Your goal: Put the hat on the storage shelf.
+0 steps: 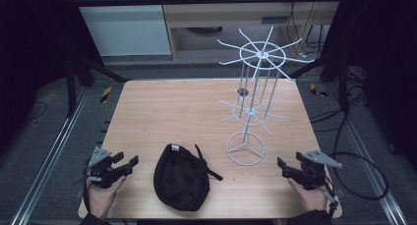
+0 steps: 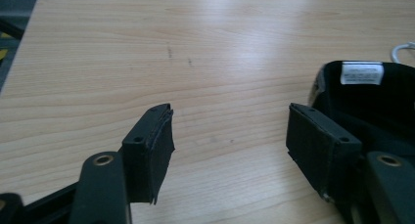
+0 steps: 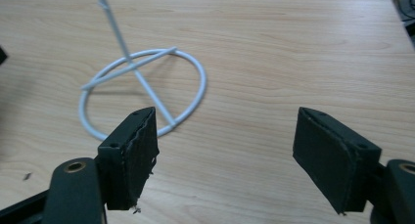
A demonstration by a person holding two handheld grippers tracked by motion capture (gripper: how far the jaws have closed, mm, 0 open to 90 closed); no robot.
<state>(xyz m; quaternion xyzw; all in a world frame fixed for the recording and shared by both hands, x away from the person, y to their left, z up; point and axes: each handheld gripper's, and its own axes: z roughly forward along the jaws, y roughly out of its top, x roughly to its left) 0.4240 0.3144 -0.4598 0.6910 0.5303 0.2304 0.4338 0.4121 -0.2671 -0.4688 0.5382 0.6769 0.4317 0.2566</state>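
Your left gripper (image 1: pixel 129 162) and right gripper (image 1: pixel 281 165) gape empty, black fabric cap (image 1: pixel 181 177) untouched at lower centre, white wire rack (image 1: pixel 252 103) bare

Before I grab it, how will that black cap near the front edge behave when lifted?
The black cap lies slumped and creased, so it will probably sag rather than hold shape. It looks like thin fabric, likely light. Its strap trails loose toward the white wire rack and may dangle or snag.
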